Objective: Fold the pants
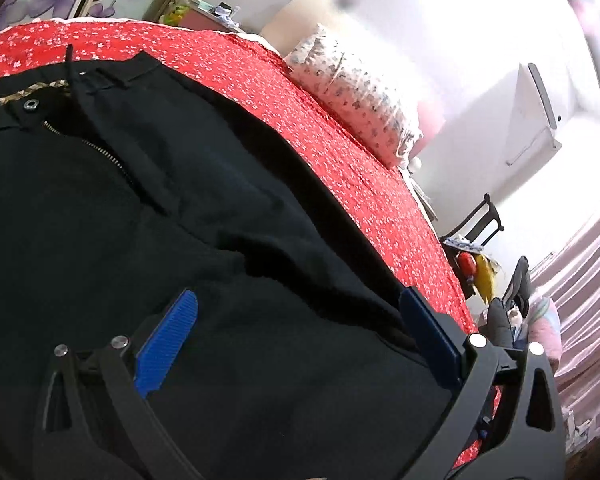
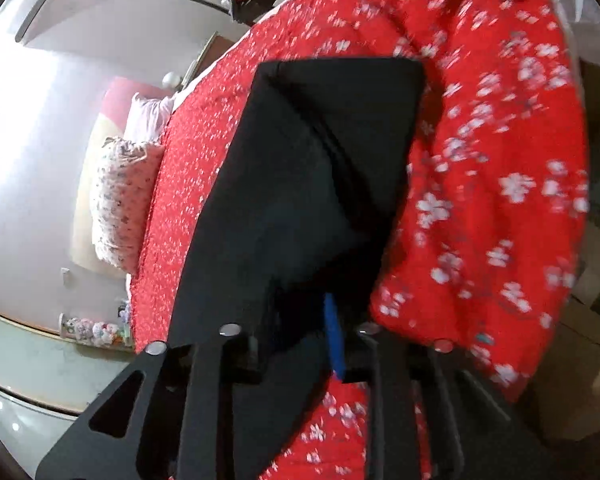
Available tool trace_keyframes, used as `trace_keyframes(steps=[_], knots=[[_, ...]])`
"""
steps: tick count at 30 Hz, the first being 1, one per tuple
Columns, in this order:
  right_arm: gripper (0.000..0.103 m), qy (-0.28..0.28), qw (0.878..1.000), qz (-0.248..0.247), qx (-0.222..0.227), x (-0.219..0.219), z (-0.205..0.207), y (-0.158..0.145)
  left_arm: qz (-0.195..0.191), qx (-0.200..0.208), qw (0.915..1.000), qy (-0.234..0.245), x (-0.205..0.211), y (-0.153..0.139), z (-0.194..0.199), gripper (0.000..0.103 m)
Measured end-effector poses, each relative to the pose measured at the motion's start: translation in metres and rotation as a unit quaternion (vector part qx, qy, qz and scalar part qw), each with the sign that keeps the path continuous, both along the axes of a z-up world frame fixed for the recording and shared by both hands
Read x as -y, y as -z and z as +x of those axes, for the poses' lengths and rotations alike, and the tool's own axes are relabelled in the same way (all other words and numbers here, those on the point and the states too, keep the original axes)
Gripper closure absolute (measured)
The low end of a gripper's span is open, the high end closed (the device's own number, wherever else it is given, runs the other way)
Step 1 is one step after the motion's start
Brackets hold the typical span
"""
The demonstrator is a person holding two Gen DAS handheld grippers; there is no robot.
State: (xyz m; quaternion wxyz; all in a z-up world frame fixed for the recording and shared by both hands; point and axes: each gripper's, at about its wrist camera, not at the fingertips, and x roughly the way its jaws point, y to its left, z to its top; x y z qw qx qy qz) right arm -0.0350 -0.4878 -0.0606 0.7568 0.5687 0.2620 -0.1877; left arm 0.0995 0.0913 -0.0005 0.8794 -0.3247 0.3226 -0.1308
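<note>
Left gripper (image 1: 300, 304): jaws spread wide over the cloth, gripping nothing.
Right gripper (image 2: 300, 320): 1 blue pad shows, black cloth runs between the jaws; probably clamped, though I cannot tell for sure.
Pants (image 1: 148, 208): black, spread on the red floral bedspread (image 1: 340, 128); soft, limp, moderately heavy.
Hold: judged best at the waistband (image 1: 112, 76) or a leg hem, pinching both layers.
Pillow (image 1: 360, 108): beyond, well apart.

- The left gripper (image 1: 300, 320) is a matte black frame with triangular cut-outs and round silver screw heads.
- Its fingers (image 1: 168, 344) wear bright blue ribbed pads (the ridges run crosswise).
- The right gripper (image 2: 296, 336) has the same black frame and silver screws; one blue pad (image 2: 334, 336) shows.
</note>
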Motion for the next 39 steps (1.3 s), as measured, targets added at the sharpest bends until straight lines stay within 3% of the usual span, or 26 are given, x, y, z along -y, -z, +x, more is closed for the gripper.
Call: trace_keyframes(steps=[2,3,5,8,12,14,16,20,24,26,30,36,39], knots=[[0.046,0.023,0.999,-0.029,-0.014,-0.004,-0.012,-0.012,-0.008,-0.002,1.0000,-0.002,-0.002,0.001,0.001,0.002],[0.040,0.036,0.998,-0.051,-0.018,-0.010,-0.019,-0.019,-0.012,-0.001,0.9999,-0.001,-0.002,0.001,0.001,0.002],[0.040,0.028,0.994,-0.106,0.009,-0.028,-0.021,-0.040,-0.016,0.002,0.9999,0.000,-0.002,0.001,0.000,0.002],[0.040,-0.073,0.986,-0.126,0.077,-0.064,0.007,-0.059,-0.011,0.005,0.9999,-0.003,-0.001,0.003,-0.001,0.002],[0.051,-0.147,0.985,-0.024,0.085,-0.082,0.050,-0.032,-0.010,0.007,0.9999,-0.005,0.000,0.003,-0.002,0.002],[0.053,-0.150,0.986,0.031,0.068,-0.081,0.059,-0.007,-0.018,0.009,0.9998,-0.004,-0.002,0.003,-0.003,0.002],[0.056,-0.141,0.986,0.056,0.067,-0.080,0.062,0.003,-0.019,0.005,0.9998,0.002,-0.002,0.004,0.000,0.002],[0.056,-0.110,0.992,0.024,0.063,-0.068,0.063,-0.003,-0.019,0.001,0.9998,0.002,-0.003,0.006,0.004,0.002],[0.059,-0.087,0.993,0.034,0.068,-0.059,0.071,0.000,-0.020,0.000,0.9998,0.009,-0.003,0.004,0.005,0.002],[0.091,-0.074,0.995,0.021,0.062,-0.056,0.067,0.000,-0.038,-0.011,0.9992,0.013,-0.009,0.000,0.010,0.002],[0.095,-0.051,0.994,0.061,0.081,-0.042,0.055,0.014,-0.059,-0.047,0.9969,0.022,-0.023,-0.011,0.040,0.002],[0.097,-0.027,0.993,0.061,0.101,-0.030,0.038,0.016,0.014,-0.049,0.9987,-0.003,-0.032,-0.047,0.111,0.002],[0.097,-0.032,0.994,0.057,0.092,-0.027,0.038,0.020,0.011,-0.085,0.9963,-0.004,-0.025,-0.045,0.158,0.002]])
